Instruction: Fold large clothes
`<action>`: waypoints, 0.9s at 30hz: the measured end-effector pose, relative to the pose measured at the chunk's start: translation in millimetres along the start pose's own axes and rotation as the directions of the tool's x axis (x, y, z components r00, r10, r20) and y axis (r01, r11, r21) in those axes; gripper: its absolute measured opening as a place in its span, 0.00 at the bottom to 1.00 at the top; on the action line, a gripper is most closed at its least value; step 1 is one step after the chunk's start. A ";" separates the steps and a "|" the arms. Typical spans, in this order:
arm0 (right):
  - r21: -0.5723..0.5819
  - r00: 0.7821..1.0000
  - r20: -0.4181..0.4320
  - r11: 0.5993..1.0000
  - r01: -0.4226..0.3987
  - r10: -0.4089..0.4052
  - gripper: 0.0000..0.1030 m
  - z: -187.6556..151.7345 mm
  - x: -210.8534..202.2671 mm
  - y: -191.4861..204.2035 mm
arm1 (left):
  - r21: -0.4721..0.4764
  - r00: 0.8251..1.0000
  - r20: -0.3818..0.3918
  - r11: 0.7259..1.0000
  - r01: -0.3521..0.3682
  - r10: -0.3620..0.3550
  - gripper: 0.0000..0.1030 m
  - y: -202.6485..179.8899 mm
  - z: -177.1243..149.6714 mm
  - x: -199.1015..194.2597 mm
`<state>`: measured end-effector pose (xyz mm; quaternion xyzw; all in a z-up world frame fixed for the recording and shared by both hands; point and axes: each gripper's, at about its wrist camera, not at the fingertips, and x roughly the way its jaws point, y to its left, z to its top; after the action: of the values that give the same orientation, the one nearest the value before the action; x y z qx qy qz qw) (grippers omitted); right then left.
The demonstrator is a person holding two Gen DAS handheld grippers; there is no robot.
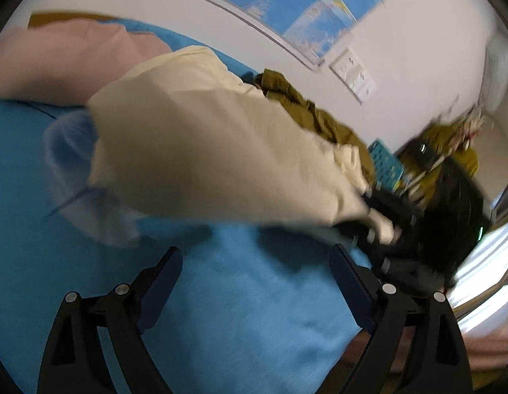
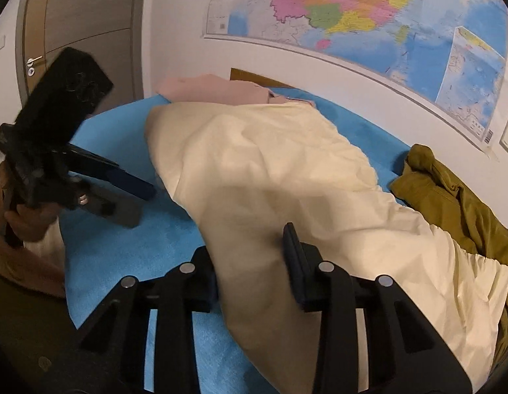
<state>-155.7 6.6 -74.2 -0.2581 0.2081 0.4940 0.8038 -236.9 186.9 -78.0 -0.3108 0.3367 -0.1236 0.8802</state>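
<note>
A large cream garment (image 1: 208, 151) lies on the blue bed cover (image 1: 221, 295); it also shows in the right wrist view (image 2: 286, 177). My left gripper (image 1: 255, 262) is open and empty above the blue cover, short of the garment's near edge. It shows from outside in the right wrist view (image 2: 129, 193), at the garment's left. My right gripper (image 2: 250, 256) is shut on the cream garment, with cloth bunched between its fingers. It appears in the left wrist view (image 1: 385, 229) at the garment's right end, blurred.
An olive-green garment (image 2: 451, 197) lies at the right of the bed, also in the left wrist view (image 1: 306, 108). A pink garment (image 2: 214, 90) lies at the far end by the wall. A map (image 2: 352, 10) hangs above. A door (image 2: 83, 26) stands left.
</note>
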 end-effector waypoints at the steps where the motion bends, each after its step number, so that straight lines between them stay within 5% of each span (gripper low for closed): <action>1: 0.003 1.000 -0.010 1.000 0.000 0.000 0.33 -0.9 2.7 0.4 | -0.020 1.000 0.008 0.999 0.030 -0.030 0.86 1.5 2.5 1.5; 10: 0.071 0.999 -0.015 0.997 -0.028 0.029 0.36 -6.3 4.9 -0.4 | -0.222 0.986 0.098 0.963 0.151 -0.132 0.90 28.3 23.5 15.3; 14: 0.113 0.998 -0.012 0.992 -0.060 0.062 0.42 -6.6 1.3 -2.0 | -0.230 0.991 0.064 0.965 0.127 -0.115 0.90 27.1 39.4 28.5; 18: 0.219 0.990 0.037 0.966 -0.139 0.134 0.50 -13.5 -21.3 -12.9 | -0.183 1.000 -0.008 0.983 -0.001 -0.001 0.90 20.8 54.5 43.6; 21: 0.342 0.983 0.091 0.922 -0.182 0.160 0.56 -32.0 -51.1 -29.2 | -0.149 0.999 -0.027 0.988 -0.048 0.044 0.86 16.8 55.6 48.5; 27: 0.655 0.969 0.172 0.714 -0.248 0.179 0.75 -110.5 -112.9 -68.2 | -0.100 0.989 -0.032 0.984 -0.147 0.145 0.72 12.0 55.7 51.0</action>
<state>-151.0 -165.2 -79.6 0.0984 0.3615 0.4869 0.7890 -161.6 200.4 -79.6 -0.3282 0.3751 -0.0451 0.8658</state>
